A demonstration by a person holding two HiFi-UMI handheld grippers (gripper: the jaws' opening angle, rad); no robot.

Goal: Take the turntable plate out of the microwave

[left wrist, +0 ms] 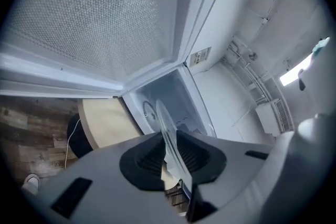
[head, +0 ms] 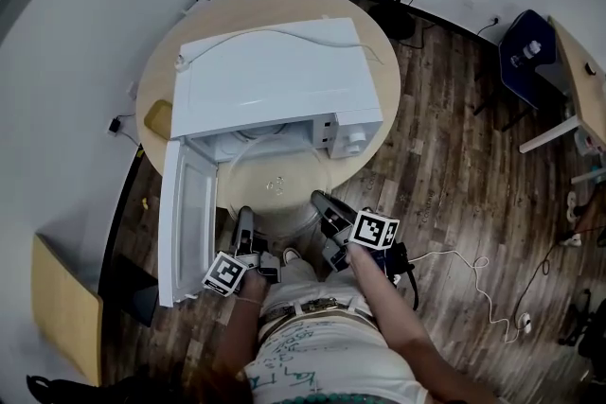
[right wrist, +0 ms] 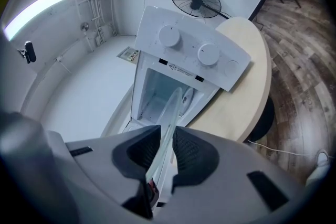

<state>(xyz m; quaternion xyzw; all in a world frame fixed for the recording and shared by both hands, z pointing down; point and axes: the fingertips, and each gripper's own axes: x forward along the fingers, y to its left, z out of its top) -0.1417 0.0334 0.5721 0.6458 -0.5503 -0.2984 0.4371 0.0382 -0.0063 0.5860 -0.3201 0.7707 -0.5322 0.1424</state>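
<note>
**A:** What are the tongs doing?

**B:** The left tongs (left wrist: pixel 169 139) are pinching the near-left rim of the round clear glass turntable plate (head: pixel 277 184). The right tongs (right wrist: pixel 166 131) are pinching its near-right rim. On both, the dark ribbed pads (left wrist: pixel 200 155) are pressing on a thin edge of glass.

**A:** And where is the plate sitting?

**B:** It is hanging roughly level between them. Its far part is at the mouth of the white microwave oven (head: pixel 275 80). Its near part is reaching out past the near edge of the round pale wooden table (head: pixel 379 43), above the dark plank floor (head: pixel 454 166).

**A:** What is worrying you?

**B:** Only two small bites of rim are carrying it. If one hand is pulling faster or tipping, the smooth glass could slide out of a pad and fall to the floor. Also, the open white door (head: pixel 185 213) is standing just left of the left tongs, so drifting left risks a knock.
</note>
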